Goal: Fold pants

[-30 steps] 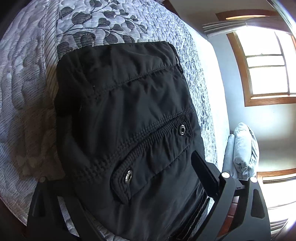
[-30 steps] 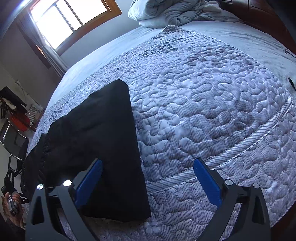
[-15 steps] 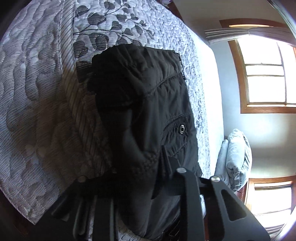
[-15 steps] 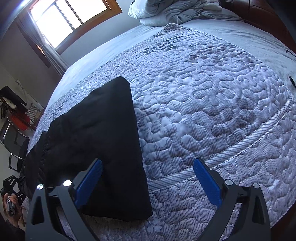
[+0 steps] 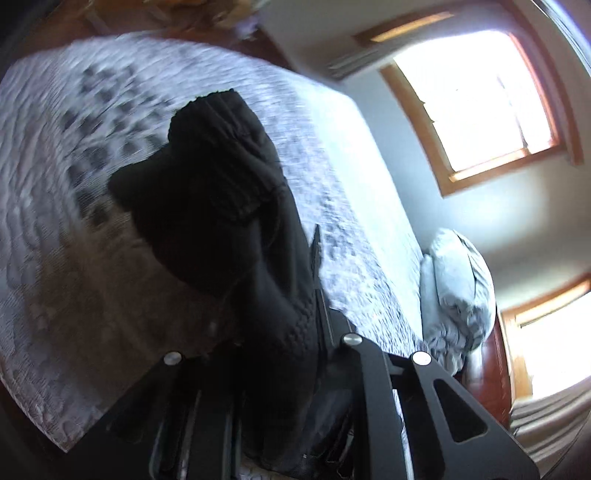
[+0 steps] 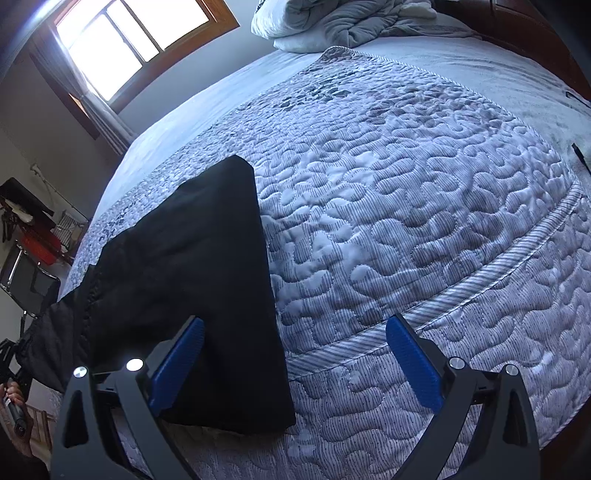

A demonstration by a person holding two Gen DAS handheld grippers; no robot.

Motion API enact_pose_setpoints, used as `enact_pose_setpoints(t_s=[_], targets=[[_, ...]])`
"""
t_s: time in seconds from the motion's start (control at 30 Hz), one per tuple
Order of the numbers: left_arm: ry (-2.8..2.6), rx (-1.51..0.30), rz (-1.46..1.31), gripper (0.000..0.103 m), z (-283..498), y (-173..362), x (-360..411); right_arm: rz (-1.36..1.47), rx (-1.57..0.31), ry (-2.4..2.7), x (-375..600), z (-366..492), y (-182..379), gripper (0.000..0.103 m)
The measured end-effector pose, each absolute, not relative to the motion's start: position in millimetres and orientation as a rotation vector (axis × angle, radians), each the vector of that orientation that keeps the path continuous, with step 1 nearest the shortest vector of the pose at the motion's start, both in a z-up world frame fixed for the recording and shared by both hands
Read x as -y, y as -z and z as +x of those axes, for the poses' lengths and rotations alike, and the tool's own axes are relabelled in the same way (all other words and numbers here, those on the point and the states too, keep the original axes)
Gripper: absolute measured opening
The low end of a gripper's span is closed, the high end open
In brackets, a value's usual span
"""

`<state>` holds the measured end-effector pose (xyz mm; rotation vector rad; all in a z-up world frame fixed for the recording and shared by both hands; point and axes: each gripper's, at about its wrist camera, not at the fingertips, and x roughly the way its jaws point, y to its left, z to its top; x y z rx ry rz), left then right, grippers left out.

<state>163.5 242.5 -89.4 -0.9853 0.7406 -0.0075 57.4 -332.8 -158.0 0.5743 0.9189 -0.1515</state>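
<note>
The left hand-held gripper (image 5: 284, 354) is clamped on the black pants (image 5: 207, 192), lifting a bunched part off the bed (image 5: 55, 258). The right hand-held gripper (image 6: 295, 354) is spread wide and empty above the pants' flat end on the bed.

Black pants (image 6: 192, 258) on quilted bed (image 6: 424, 206), wide-spread right gripper (image 6: 295, 354) above.

Bed: quilt (image 6: 406, 192) with a squiggle stitch pattern covers it, dark leaf print toward the far end.
Bedding: rumpled grey duvet (image 6: 343, 22) heaped at the head.
Window (image 6: 125, 40): wood-framed, bright daylight.
Walls: pale grey.
Left corner: chair (image 6: 26, 280), red clutter behind it.
</note>
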Motion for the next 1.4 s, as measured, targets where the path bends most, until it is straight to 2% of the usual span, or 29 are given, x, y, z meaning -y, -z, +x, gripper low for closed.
enact_pose_setpoints(t_s=[0.23,0.47,0.9,1.23,1.3,1.4], targets=[[0.155,-0.717,-0.738,0.015,168.8,38.3,-176.1,0.587,-0.914,0.148,333.6,55.3,159.5,0.099],[0.3,-0.745,-0.587,0.017,165.5,23.3,-110.9,0.604,-0.909,0.156,339.2,51.1,160.4,0.099],[0.427,-0.857,-0.254,0.021,160.2,42.2,-19.5,0.64,-0.9,0.173,349.7,42.4,162.9,0.099],[0.473,-0.94,-0.064,0.026,156.7,85.7,32.1,0.645,-0.886,0.176,355.7,36.6,156.7,0.099],[0.478,-0.948,-0.039,0.028,154.8,92.6,38.1,0.647,-0.882,0.18,357.7,35.2,155.7,0.099],[0.487,-0.961,-0.021,0.037,154.4,101.1,42.7,0.65,-0.878,0.182,359.4,34.2,154.0,0.099]])
